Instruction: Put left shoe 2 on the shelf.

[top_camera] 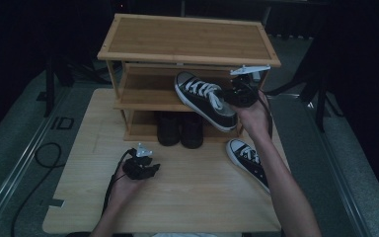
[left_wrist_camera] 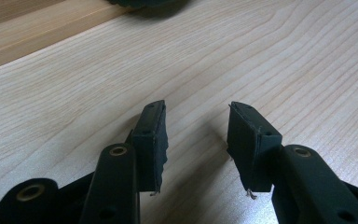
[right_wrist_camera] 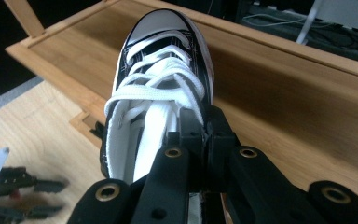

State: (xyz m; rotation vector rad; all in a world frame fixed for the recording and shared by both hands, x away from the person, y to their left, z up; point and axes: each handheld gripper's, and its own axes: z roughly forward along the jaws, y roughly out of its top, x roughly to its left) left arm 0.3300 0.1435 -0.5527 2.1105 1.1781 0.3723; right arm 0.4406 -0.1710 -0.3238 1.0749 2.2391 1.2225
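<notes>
A black sneaker with white laces (top_camera: 205, 98) hangs tilted in front of the middle shelf (top_camera: 143, 94) of a bamboo shoe rack (top_camera: 187, 39), its toe over the shelf board. My right gripper (top_camera: 234, 96) is shut on the sneaker's collar; in the right gripper view the jaws pinch the sneaker (right_wrist_camera: 161, 79) at its opening, beside the tongue. Its mate (top_camera: 249, 160) lies on the table at the right. My left gripper (top_camera: 150, 170) rests low over the table, its jaws open with only bare wood between the pads (left_wrist_camera: 151, 140).
A pair of dark shoes (top_camera: 180, 129) stands on the rack's bottom shelf. The rack sits at the back of the wooden table (top_camera: 79, 163). Cables trail on the floor at the left (top_camera: 39, 158). The left gripper (right_wrist_camera: 9, 189) also appears in the right gripper view.
</notes>
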